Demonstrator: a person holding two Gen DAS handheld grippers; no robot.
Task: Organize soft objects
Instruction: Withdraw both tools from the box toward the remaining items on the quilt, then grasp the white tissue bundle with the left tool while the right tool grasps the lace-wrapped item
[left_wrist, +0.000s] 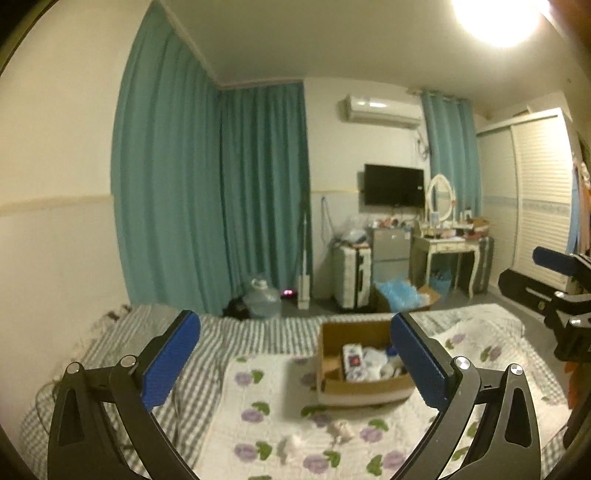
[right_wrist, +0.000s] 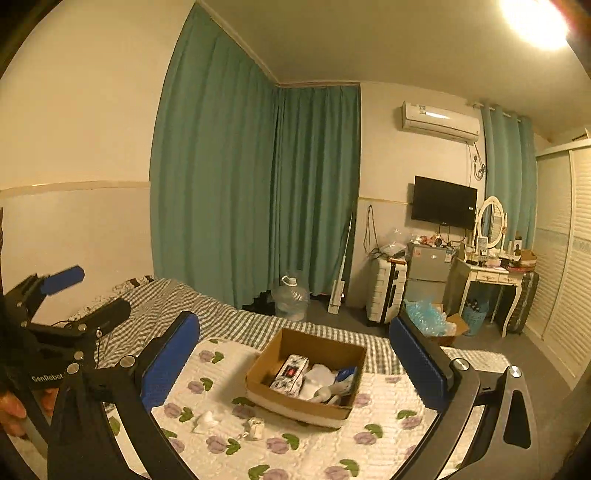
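left gripper (left_wrist: 295, 363), right gripper (right_wrist: 294, 363): both agape, empty | white soft pieces (right_wrist: 207, 421) lower centre: light, squashy; pinch mid-body

Open cardboard box (right_wrist: 306, 373) holds soft items; two white pieces (right_wrist: 205, 421) lie beside it.

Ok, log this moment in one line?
left gripper: open, empty | right gripper: open, empty | cardboard box: on bed, part-filled | two small white items: loose beside box

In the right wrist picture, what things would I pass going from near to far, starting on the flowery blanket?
Small white soft things → cardboard box → striped bedding → water jug → green curtain.
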